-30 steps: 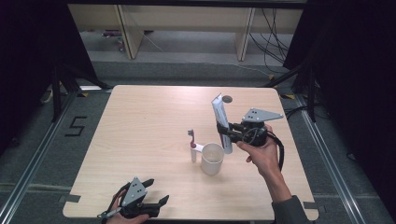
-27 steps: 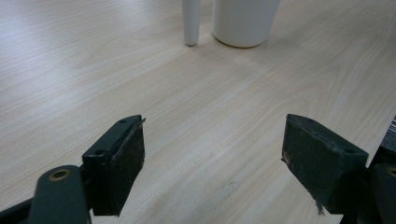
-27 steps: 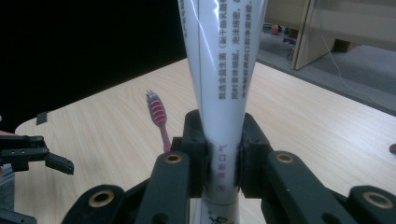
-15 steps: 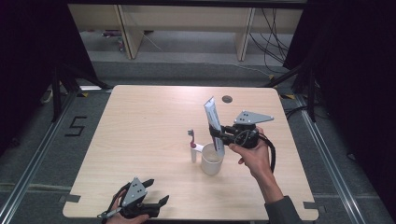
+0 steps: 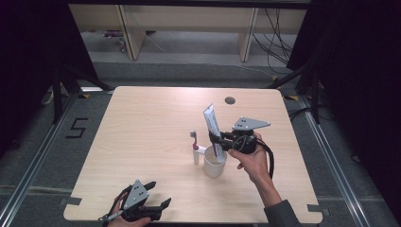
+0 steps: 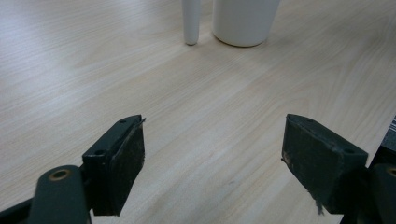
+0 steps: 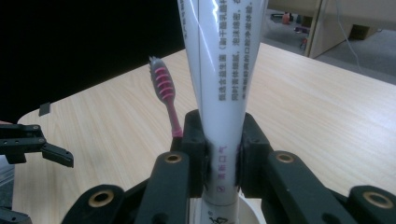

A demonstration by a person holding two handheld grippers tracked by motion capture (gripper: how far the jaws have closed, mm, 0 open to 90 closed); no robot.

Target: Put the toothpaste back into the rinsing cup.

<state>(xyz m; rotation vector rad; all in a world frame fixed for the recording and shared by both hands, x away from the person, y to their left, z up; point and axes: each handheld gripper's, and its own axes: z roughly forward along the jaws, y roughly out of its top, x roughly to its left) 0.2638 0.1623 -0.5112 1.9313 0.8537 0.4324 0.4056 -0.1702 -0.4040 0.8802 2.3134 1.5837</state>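
A white cup (image 5: 215,165) stands right of the table's middle. A toothbrush (image 5: 195,149) with a pink head stands upright against its left side. My right gripper (image 5: 218,141) is shut on a white toothpaste tube (image 5: 213,127), held upright with its lower end at the cup's mouth. In the right gripper view the jaws (image 7: 222,158) pinch the tube (image 7: 224,93), and the toothbrush (image 7: 163,88) is just behind. My left gripper (image 5: 158,208) rests open at the front edge, nothing between its jaws (image 6: 212,149). The cup (image 6: 245,21) and the brush handle (image 6: 190,21) lie ahead of it.
A round cable hole (image 5: 230,100) sits near the table's far edge. Beyond the table stand wooden shelf legs and loose cables on the floor. A floor mark "5" (image 5: 78,127) lies to the left. Bare wood spreads left of the cup.
My right gripper has carried the tube left and down, from beside the cup to over its mouth. The left gripper has stayed put.
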